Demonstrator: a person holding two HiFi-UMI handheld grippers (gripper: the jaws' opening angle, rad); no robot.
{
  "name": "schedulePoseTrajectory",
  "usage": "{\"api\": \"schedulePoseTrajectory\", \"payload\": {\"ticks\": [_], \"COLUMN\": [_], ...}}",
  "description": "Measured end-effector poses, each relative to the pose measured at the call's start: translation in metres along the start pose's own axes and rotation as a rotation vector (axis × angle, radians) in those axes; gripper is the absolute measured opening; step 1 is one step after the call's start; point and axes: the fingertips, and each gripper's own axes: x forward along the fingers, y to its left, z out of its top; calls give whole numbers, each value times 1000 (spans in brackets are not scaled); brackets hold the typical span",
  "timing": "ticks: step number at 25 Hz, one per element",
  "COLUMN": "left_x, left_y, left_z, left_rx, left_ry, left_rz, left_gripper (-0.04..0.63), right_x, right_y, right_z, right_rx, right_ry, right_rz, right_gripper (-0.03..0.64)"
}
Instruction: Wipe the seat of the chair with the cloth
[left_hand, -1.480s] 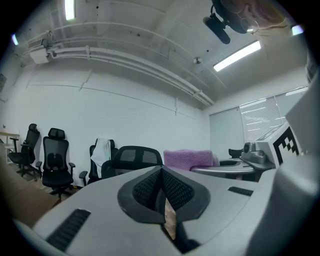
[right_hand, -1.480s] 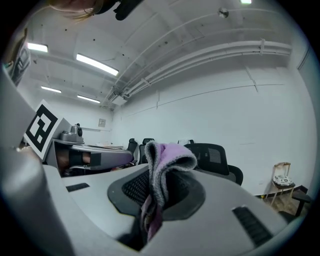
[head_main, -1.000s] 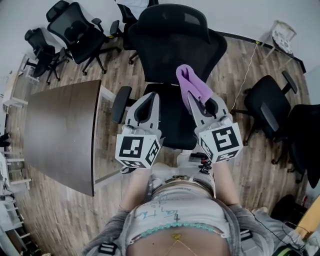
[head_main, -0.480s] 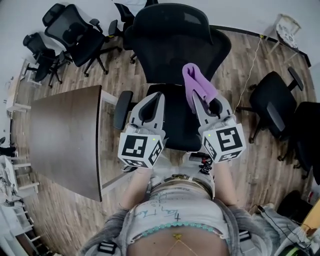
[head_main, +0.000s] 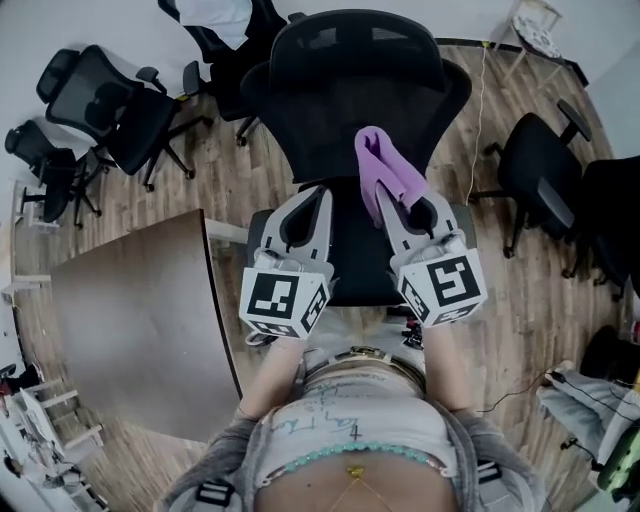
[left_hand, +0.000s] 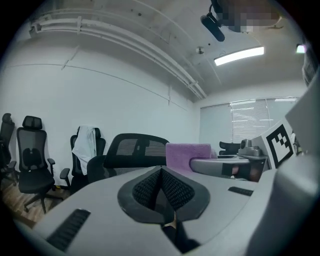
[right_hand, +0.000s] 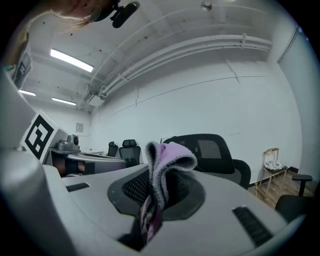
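Cloth (head_main: 386, 166) pinched in R tool (head_main: 392, 203) — chair seat (head_main: 350, 245) mostly hidden.

Place: an office or meeting room.
Seating: black mesh swivel chairs, namely the middle chair (head_main: 360, 90), left chairs (head_main: 130, 115) and right chairs (head_main: 540, 185).
Furniture: a dark brown bench (head_main: 130, 330).
Floor: wood planks (head_main: 225, 190).
Ceiling: strip lights (left_hand: 239, 55) and exposed pipes (right_hand: 200, 47).
Window: slatted blinds (left_hand: 250, 122).
Walls: plain white.
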Motion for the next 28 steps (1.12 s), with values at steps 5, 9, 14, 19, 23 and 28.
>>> {"api": "schedulePoseTrajectory", "payload": {"ticks": [5, 9, 14, 19, 23, 28], "left_x": [-10, -11, -1, 36, 70, 94], "left_y": [45, 70, 86, 52, 2, -32], "left_z": [-7, -11, -17, -25, -38, -42], "left_rx": [-17, -26, -45, -24, -18, -10], "left_ry": [8, 19, 24, 37, 59, 63], "left_rz": [-31, -56, -86, -136, -124, -95], "left_gripper": [11, 11, 11, 11, 11, 11], "right_x": [29, 44, 55, 42, 19, -6], "right_y": [24, 29, 25, -9, -58, -103], "right_z": [5, 5, -7, -22, -28, -27], "right_rx": [-34, -49, -44, -5, 2, 11], "right_ry": [-4, 18, 59, 54, 40, 27], "right_rz": [-41, -86, -132, -160, -126, -83], "right_gripper": [48, 48, 48, 48, 48, 48]}}
